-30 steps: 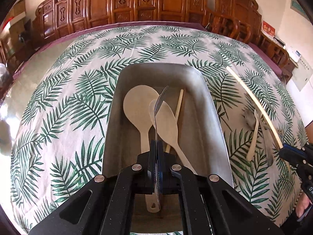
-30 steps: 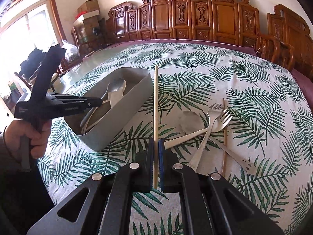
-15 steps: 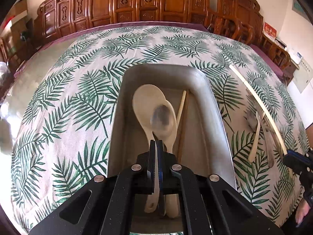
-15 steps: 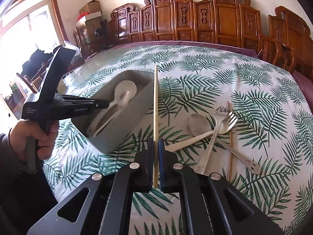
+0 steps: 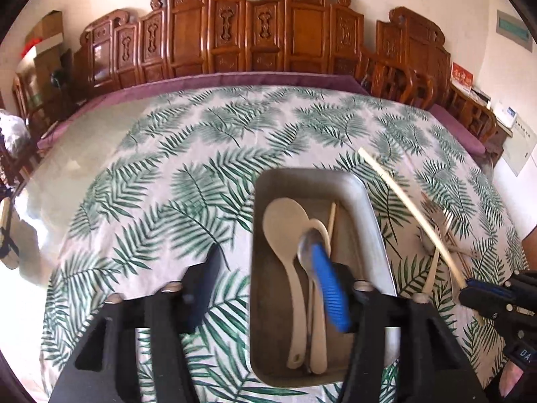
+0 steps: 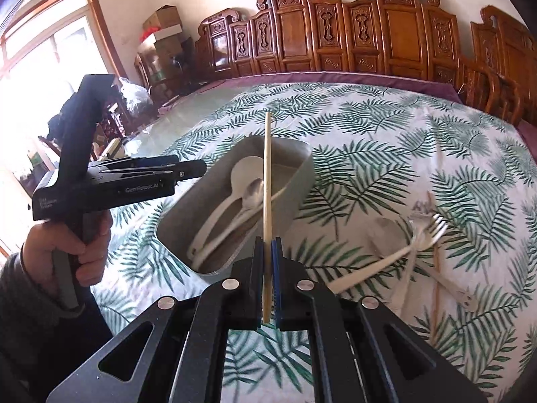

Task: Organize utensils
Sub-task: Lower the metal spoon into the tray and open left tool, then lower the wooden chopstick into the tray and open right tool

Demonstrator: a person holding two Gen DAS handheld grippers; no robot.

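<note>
A grey bin (image 5: 372, 215) (image 6: 302, 168) sits on the leaf-print cloth. It holds a white rice paddle (image 5: 285, 225), a second white spoon, a metal spoon (image 5: 308, 245) (image 6: 253, 189) and a chopstick (image 5: 331, 216). My left gripper (image 5: 268, 278) (image 6: 188, 168) is open and empty, one finger over the bin's near end, the other over the cloth to its left. My right gripper (image 6: 267, 255) (image 5: 476, 290) is shut on a wooden chopstick (image 6: 267, 181) (image 5: 409, 215) and holds it above the bin's right side.
Right of the bin lie a white spoon (image 6: 386, 235), two forks (image 6: 426, 231) and another chopstick (image 6: 436, 268), also in the left wrist view (image 5: 443, 231). Carved wooden chairs (image 5: 255, 37) line the table's far edge. A bare glossy strip (image 5: 84, 154) runs along the table's left.
My left gripper has opened and let the metal spoon drop into the bin, then shifted left. My right gripper has carried the chopstick closer, over the bin.
</note>
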